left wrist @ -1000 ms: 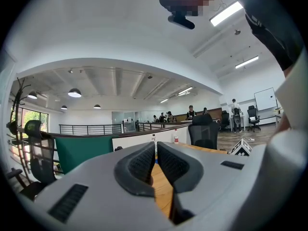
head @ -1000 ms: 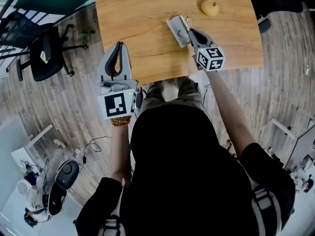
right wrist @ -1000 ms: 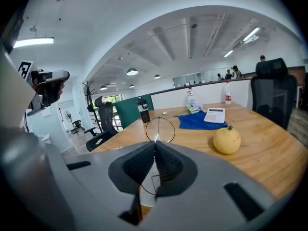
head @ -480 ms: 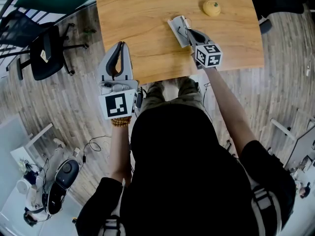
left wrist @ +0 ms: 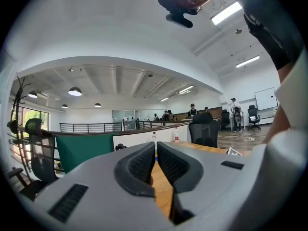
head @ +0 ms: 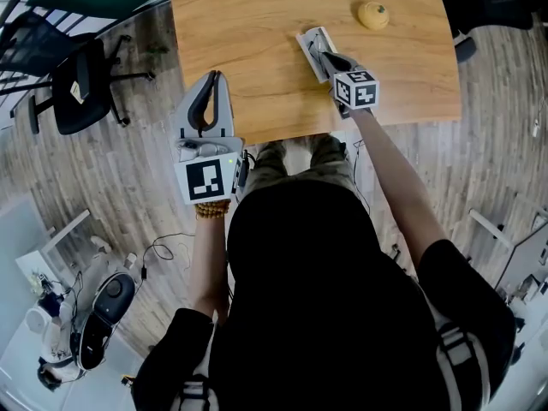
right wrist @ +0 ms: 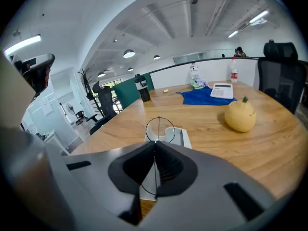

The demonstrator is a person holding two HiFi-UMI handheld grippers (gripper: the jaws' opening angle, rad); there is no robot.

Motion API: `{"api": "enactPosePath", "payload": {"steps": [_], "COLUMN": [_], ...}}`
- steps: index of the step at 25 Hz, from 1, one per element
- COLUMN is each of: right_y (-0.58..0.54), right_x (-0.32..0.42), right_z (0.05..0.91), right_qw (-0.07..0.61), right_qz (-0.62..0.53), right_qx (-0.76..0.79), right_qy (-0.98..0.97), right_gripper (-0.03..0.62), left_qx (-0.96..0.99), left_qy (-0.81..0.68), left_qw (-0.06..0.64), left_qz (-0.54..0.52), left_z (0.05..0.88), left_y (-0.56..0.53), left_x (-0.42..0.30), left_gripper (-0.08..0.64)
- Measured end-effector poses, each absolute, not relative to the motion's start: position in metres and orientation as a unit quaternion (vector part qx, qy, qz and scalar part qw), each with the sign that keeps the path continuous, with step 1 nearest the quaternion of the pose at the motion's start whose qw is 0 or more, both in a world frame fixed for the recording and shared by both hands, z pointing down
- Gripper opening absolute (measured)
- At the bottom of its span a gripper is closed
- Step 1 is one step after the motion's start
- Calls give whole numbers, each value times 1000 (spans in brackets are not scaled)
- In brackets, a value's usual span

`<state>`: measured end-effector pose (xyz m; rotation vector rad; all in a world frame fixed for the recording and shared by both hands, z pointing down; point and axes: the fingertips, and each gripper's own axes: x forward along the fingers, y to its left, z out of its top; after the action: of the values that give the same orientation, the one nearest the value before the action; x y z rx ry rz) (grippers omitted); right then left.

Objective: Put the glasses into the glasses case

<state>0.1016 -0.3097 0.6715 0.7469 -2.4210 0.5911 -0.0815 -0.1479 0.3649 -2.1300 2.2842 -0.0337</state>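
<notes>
I am clenching my right gripper (head: 322,57) on the thin wire glasses (right wrist: 158,128), holding them just above the open glasses case (right wrist: 182,137). Its long axis is running away from my fingertips. My left gripper (head: 211,77), closed and empty, is hovering well apart at the table (head: 257,24) edge.
</notes>
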Motion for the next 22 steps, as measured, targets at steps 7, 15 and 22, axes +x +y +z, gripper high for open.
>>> {"api": "enactPosePath", "payload": {"steps": [7, 15, 22], "right_y": [-312, -310, -304], "right_x": [102, 92, 90], "right_z": [698, 718, 711], "right_qw": [317, 356, 366], "right_qz": [221, 222, 218], "right_qx": [280, 261, 234], "right_qy": [-879, -869, -874], "right_gripper": [12, 14, 89], "left_qx": [-676, -683, -694], "left_qy": [736, 730, 720], "left_qw": [6, 10, 11], "left_qz": [-22, -20, -19], "left_z": [369, 366, 365], "left_y": [-144, -151, -157], "left_x": [-89, -92, -84], "left_gripper": [32, 32, 32]}}
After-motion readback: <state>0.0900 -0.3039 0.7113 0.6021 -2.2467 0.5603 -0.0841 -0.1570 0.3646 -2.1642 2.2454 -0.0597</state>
